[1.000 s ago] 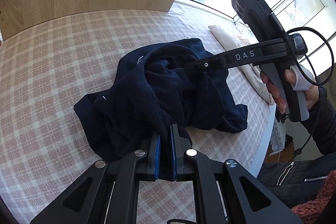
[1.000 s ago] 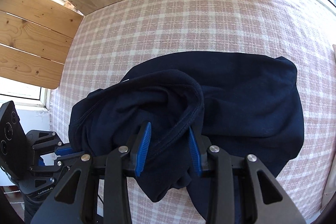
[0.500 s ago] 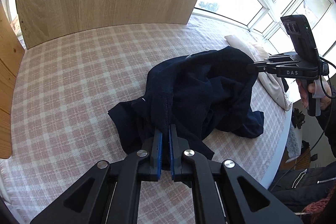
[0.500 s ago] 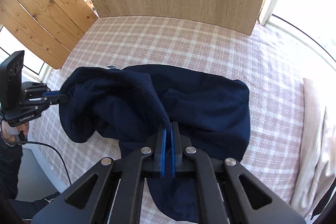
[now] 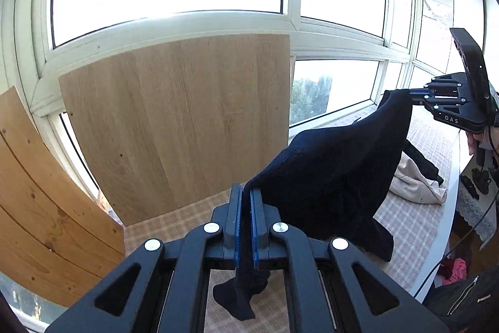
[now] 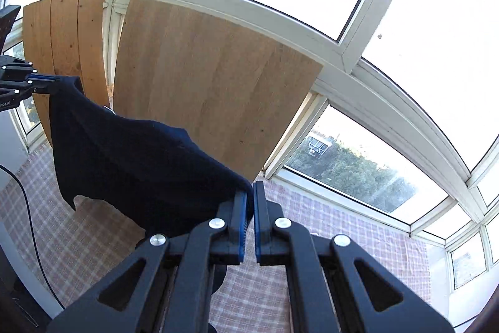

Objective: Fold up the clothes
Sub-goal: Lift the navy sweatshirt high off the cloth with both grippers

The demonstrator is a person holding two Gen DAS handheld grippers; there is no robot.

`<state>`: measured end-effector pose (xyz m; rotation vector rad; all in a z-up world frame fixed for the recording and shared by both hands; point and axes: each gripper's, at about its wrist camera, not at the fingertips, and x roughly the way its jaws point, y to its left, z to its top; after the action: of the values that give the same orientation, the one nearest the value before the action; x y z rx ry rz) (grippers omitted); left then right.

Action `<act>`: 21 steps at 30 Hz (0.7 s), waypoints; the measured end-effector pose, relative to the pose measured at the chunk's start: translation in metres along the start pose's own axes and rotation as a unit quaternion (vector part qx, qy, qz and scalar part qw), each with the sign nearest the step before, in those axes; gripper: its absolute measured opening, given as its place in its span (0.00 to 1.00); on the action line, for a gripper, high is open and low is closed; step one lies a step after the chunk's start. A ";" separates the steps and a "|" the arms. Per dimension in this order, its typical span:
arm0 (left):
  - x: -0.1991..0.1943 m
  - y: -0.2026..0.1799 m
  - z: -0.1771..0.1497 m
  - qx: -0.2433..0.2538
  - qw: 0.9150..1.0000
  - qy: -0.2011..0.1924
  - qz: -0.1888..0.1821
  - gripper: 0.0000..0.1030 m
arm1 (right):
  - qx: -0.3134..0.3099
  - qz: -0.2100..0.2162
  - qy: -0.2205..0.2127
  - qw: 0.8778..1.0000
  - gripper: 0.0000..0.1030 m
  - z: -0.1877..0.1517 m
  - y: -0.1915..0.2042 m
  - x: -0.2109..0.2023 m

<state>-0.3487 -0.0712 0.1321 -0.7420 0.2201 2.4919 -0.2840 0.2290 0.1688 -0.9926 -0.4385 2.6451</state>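
Note:
A dark navy garment (image 5: pixel 336 164) hangs in the air, stretched between both grippers above the plaid-covered bed (image 5: pixel 405 223). My left gripper (image 5: pixel 245 195) is shut on one edge of it, with a loose tail of fabric drooping below the jaws. My right gripper (image 6: pixel 249 192) is shut on the opposite edge. In the left wrist view the right gripper (image 5: pixel 411 94) shows at the far right, held by a hand. In the right wrist view the navy garment (image 6: pixel 131 158) spans to the left gripper (image 6: pixel 53 80) at the far left edge.
A cream garment (image 5: pixel 414 180) and a dark one (image 5: pixel 424 161) lie on the bed near the windows. A light wood panel (image 5: pixel 181 120) and pine boards (image 5: pixel 40 198) lean against the window wall. A cable (image 6: pixel 28 214) hangs at the bed's side.
Both grippers rose steeply and lifted the navy garment off the bed; it now hangs spread between them. The right gripper's jaws closed on the fabric during the lift.

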 end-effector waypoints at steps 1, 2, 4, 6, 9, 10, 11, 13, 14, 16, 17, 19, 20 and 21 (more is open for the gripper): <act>-0.013 -0.003 0.013 0.005 1.000 -0.015 0.007 0.04 | 0.000 -0.010 -0.016 1.000 0.03 0.009 -0.007 -0.019; -0.027 -0.006 0.025 0.012 0.999 -0.030 0.010 0.04 | 0.000 -0.021 -0.033 0.999 0.03 0.018 -0.015 -0.038; -0.062 -0.018 0.048 0.034 0.996 -0.066 0.040 0.01 | 0.000 -0.042 -0.063 0.997 0.03 0.036 -0.030 -0.076; -0.099 -0.028 0.066 0.050 0.991 -0.103 0.067 0.00 | -0.004 -0.070 -0.082 0.994 0.03 0.046 -0.044 -0.109; -0.146 -0.033 0.084 0.050 0.987 -0.141 0.052 0.00 | 0.013 -0.067 -0.097 0.993 0.03 0.050 -0.066 -0.148; -0.153 -0.034 0.086 0.047 0.988 -0.142 0.042 0.00 | 0.014 -0.065 -0.093 0.993 0.03 0.048 -0.069 -0.153; -0.146 -0.038 0.080 0.048 0.991 -0.125 0.028 0.00 | 0.011 -0.069 -0.089 0.994 0.03 0.044 -0.069 -0.154; -0.118 -0.051 0.056 0.054 0.995 -0.079 -0.005 0.00 | 0.007 -0.066 -0.076 0.995 0.03 0.026 -0.063 -0.149; -0.097 -0.059 0.037 0.058 0.997 -0.054 -0.023 0.00 | 0.007 -0.058 -0.062 0.996 0.03 0.015 -0.060 -0.140; -0.054 -0.076 -0.002 0.066 0.996 -0.002 -0.059 0.00 | 0.010 -0.036 -0.021 0.999 0.03 -0.014 -0.054 -0.109; -0.032 -0.084 -0.021 0.070 0.994 0.023 -0.077 0.01 | 0.013 -0.026 0.004 1.000 0.03 -0.031 -0.052 -0.090; 0.022 -0.101 -0.068 0.069 0.987 0.087 -0.114 0.01 | 0.017 -0.006 0.062 0.998 0.03 -0.069 -0.047 -0.044; 0.047 -0.114 -0.091 0.068 0.982 0.118 -0.132 0.01 | 0.019 -0.001 0.091 0.996 0.03 -0.090 -0.045 -0.019; 0.068 -0.126 -0.111 0.067 0.977 0.143 -0.147 0.01 | 0.023 -0.001 0.119 0.993 0.03 -0.111 -0.044 0.005</act>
<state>-0.2789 0.0333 0.0014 -0.9965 0.3505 2.0670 -0.2062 0.2914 0.1027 -1.2708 -0.3228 2.4818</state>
